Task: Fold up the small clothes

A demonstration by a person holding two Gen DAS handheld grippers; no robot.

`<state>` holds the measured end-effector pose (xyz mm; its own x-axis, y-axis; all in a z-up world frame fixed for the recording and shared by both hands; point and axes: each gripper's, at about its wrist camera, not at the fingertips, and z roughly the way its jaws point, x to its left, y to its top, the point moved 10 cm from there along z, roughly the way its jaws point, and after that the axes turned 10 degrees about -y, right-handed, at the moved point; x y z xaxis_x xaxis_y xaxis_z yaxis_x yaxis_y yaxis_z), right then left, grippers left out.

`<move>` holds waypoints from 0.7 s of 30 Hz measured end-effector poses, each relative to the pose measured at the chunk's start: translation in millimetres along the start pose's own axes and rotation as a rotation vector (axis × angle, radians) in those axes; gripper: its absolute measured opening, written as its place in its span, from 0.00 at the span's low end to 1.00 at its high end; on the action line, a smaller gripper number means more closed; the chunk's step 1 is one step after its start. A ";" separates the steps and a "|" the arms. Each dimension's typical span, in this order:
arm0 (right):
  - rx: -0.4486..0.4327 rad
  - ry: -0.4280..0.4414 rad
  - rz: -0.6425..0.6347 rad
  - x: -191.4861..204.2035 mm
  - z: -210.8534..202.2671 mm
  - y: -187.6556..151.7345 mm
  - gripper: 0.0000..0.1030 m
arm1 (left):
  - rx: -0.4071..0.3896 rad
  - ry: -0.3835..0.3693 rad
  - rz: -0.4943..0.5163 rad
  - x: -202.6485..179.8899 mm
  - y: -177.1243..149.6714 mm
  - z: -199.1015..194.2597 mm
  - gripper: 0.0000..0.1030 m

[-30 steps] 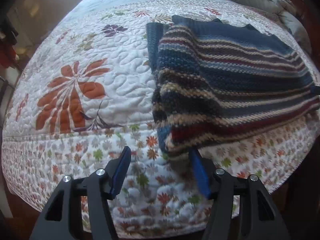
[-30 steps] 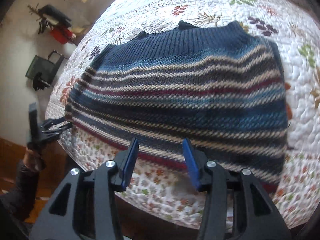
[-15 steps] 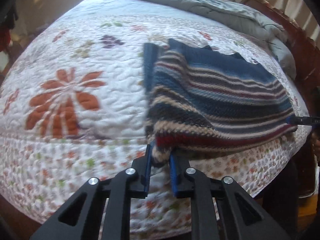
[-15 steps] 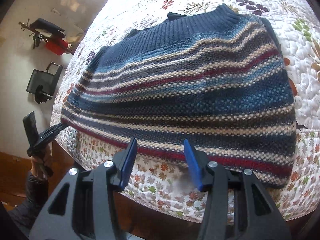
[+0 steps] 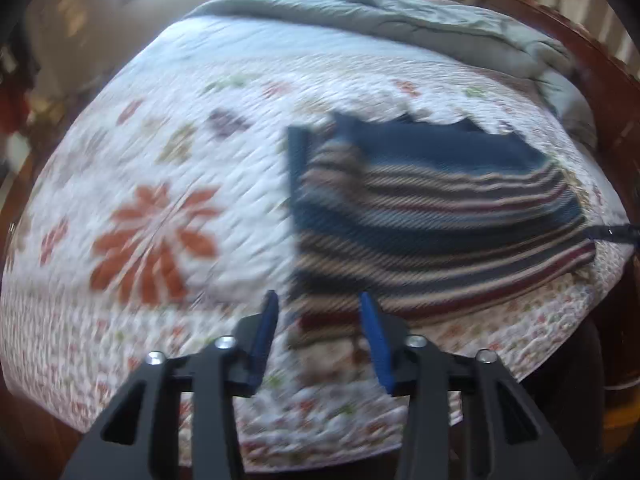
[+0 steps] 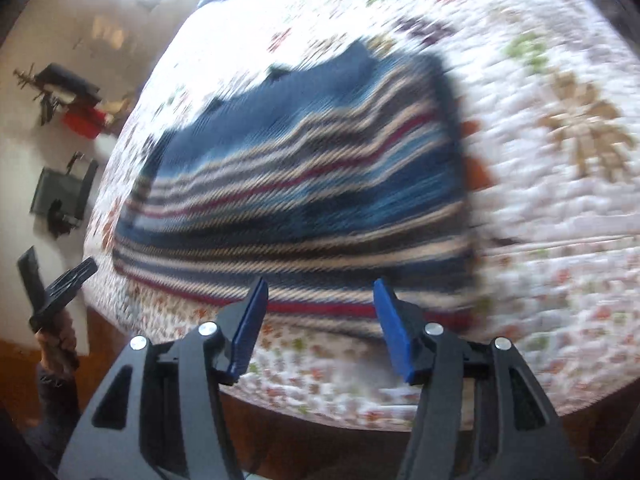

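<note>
Left wrist view: my left gripper, fingers parted and empty, where half a second ago they were pinched shut on the near-left corner of the striped sweater; that corner now lies loose between the fingers at the bed's near edge. Sweater: flat on the floral quilt, toward the bed's near right corner, its left side already folded in. Grey comforter bunched along the far edge. Picture blurred by motion. Right wrist view: my right gripper, fingers wide, holding nothing, poised just short of the sweater's red-striped hem, as a second ago. Judgement: the corner has been let go, so the hem must be gripped anew before the next fold.
</note>
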<state>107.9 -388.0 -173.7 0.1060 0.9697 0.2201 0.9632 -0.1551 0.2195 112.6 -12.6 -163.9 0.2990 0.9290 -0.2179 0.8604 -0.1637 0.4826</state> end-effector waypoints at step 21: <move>0.101 0.078 0.085 -62.0 56.7 -17.5 0.54 | 0.106 -0.030 -0.206 -9.4 3.4 102.9 0.43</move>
<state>98.4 -434.7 -245.1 0.1724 0.9357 0.3078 0.9720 -0.2122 0.1007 155.2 -56.0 -247.5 0.1233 0.9364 -0.3287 0.9427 -0.0070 0.3337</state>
